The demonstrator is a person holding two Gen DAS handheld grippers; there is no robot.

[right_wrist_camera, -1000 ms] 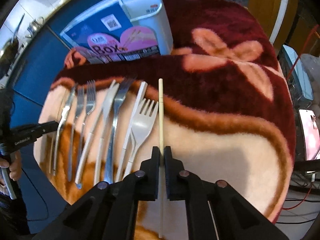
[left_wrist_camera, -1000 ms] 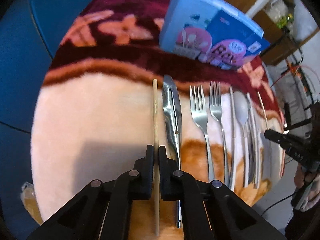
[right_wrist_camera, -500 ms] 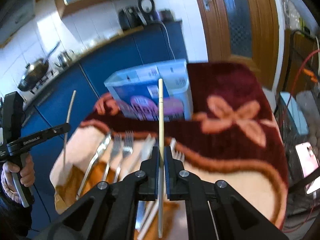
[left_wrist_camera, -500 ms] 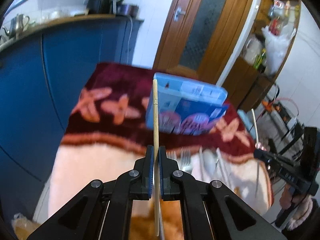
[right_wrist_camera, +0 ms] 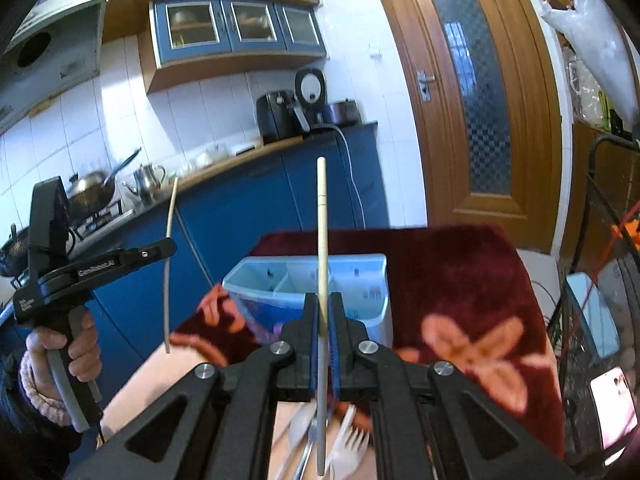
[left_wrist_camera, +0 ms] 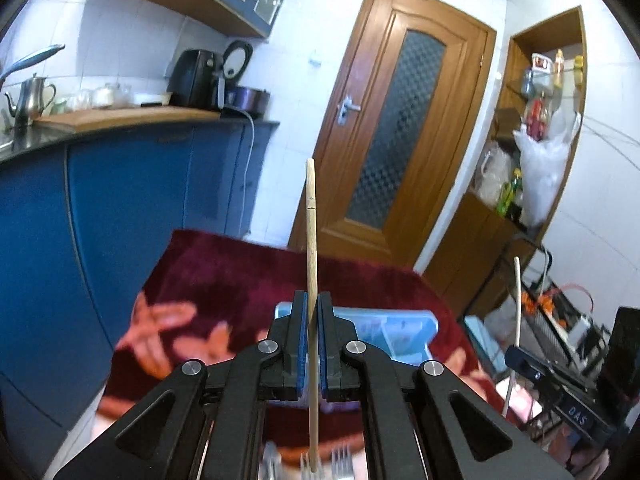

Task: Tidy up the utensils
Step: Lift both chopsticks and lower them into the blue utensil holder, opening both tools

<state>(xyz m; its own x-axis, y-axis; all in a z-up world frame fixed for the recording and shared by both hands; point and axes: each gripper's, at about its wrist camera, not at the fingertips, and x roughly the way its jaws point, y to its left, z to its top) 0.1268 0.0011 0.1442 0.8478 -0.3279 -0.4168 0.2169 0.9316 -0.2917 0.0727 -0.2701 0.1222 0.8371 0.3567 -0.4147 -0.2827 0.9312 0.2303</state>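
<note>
The left tool (left_wrist_camera: 313, 312) is clenched on a slim wooden chopstick (left_wrist_camera: 311, 240); the right tool (right_wrist_camera: 324, 312) grips a pale chopstick (right_wrist_camera: 322, 232). Beyond both lies a light blue compartmented plastic box (right_wrist_camera: 360, 280); forks (right_wrist_camera: 348, 444) lie beneath.

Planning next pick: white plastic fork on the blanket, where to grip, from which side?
Probably the neck just below the tines of the white plastic fork, from above, fingers across its narrow width. It lies flat on the blanket, tines pointing away, other cutlery close on its left; the handle is hidden.
</note>
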